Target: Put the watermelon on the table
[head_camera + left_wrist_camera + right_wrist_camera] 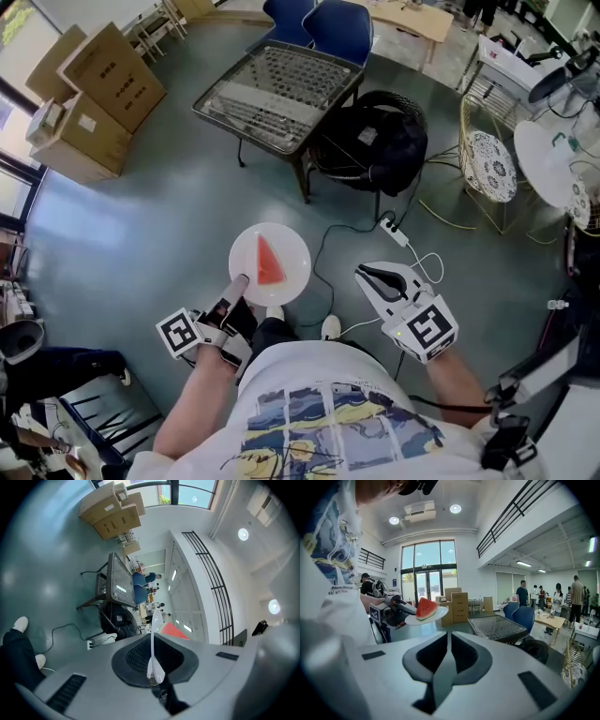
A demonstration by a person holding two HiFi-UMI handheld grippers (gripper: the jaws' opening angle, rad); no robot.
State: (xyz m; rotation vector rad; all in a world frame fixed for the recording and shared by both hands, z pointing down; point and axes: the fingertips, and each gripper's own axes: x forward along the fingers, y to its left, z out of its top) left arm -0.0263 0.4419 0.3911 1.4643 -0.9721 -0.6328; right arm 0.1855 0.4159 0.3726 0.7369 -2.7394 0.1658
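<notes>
A red watermelon wedge point(269, 262) lies on a white plate point(292, 247) held over the grey floor in front of me. My left gripper point(238, 283) is shut on the plate's near rim. In the left gripper view the plate point(155, 634) shows edge-on between the jaws, with the watermelon point(174, 631) red beyond it. My right gripper point(377, 278) is shut and holds nothing, to the right of the plate. From the right gripper view I see the watermelon point(425, 607), the plate point(438, 615) and the left gripper point(396, 607). The metal mesh table point(277, 89) stands farther ahead.
A black backpack point(370, 145) rests against the table's right side. Blue chairs point(337, 28) stand behind it. Cardboard boxes point(94, 94) are stacked at far left. A power strip with cables point(396, 232) lies on the floor. A wire stool point(487, 169) stands at right.
</notes>
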